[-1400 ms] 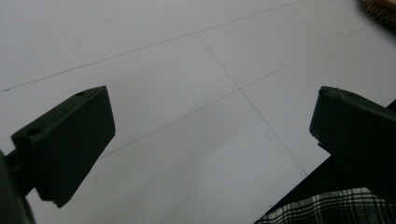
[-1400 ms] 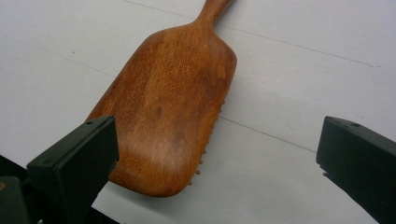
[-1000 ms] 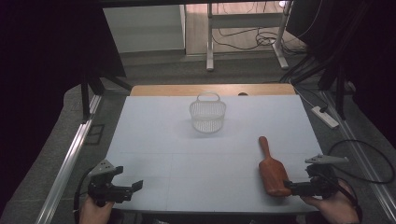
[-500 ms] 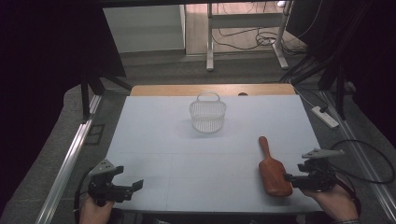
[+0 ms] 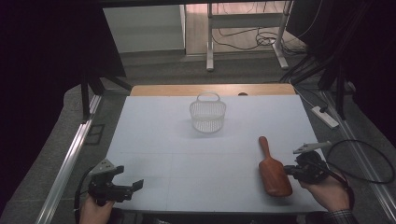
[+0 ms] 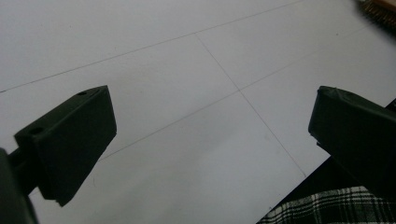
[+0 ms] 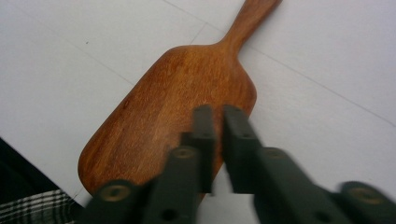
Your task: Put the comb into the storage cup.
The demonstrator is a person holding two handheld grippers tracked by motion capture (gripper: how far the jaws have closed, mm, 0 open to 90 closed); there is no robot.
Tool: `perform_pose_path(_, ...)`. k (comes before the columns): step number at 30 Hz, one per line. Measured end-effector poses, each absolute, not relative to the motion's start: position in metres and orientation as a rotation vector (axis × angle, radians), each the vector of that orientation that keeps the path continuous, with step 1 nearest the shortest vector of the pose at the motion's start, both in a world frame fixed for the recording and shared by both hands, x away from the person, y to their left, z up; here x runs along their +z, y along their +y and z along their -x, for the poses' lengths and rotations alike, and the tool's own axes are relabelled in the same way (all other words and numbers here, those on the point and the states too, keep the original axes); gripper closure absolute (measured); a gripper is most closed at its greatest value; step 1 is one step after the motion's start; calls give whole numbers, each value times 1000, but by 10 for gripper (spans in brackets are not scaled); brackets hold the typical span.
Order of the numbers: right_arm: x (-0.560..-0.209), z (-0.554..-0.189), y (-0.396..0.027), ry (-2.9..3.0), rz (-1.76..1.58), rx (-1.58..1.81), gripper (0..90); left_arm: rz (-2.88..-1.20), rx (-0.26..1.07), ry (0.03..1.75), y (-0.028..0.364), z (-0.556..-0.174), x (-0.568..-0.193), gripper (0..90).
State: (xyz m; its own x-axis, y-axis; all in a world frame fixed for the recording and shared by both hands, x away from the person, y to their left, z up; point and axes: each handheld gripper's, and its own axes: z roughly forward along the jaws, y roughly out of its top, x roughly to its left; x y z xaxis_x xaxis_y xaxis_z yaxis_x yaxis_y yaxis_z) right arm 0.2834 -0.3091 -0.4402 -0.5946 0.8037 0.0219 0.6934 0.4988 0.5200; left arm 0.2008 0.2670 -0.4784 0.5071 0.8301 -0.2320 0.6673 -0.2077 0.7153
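Observation:
A brown wooden brush (image 5: pixel 273 175) lies back up near the white table's front right corner, its handle pointing away from me. My right gripper (image 5: pixel 288 171) sits at the brush's right edge, pointing left at it. In the right gripper view its jaws (image 7: pixel 219 112) have just been closing and now stand almost together over the edge of the brush (image 7: pixel 173 102), with nothing seen between them. My left gripper (image 5: pixel 128 179) rests at the front left corner, and its jaws (image 6: pixel 210 126) are open over bare table. A white mesh basket (image 5: pixel 208 114) stands upright at the far middle.
The white tabletop (image 5: pixel 163 140) has a wooden strip along its far edge. A power strip (image 5: pixel 324 116) and a looping black cable (image 5: pixel 369 158) lie off the right side. A plaid sleeve (image 6: pixel 327 207) shows at the near edge. The brush's bristle corner (image 6: pixel 380 7) appears at the top right of the left gripper view.
My right gripper has shifted slightly left toward the brush and its jaws have closed from wide apart. The left gripper, brush and basket have stayed put.

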Motion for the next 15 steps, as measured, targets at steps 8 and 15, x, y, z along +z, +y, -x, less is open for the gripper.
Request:
perform_pose_path(8,-446,-287,-314,2537,-1271,672,896,-1944,254,1229,268,-201,-478,9)
perform_pose_path(15,-463,-286,-324,2558,-1311,618,896,-1940,252,1230,268,-201,-479,10)
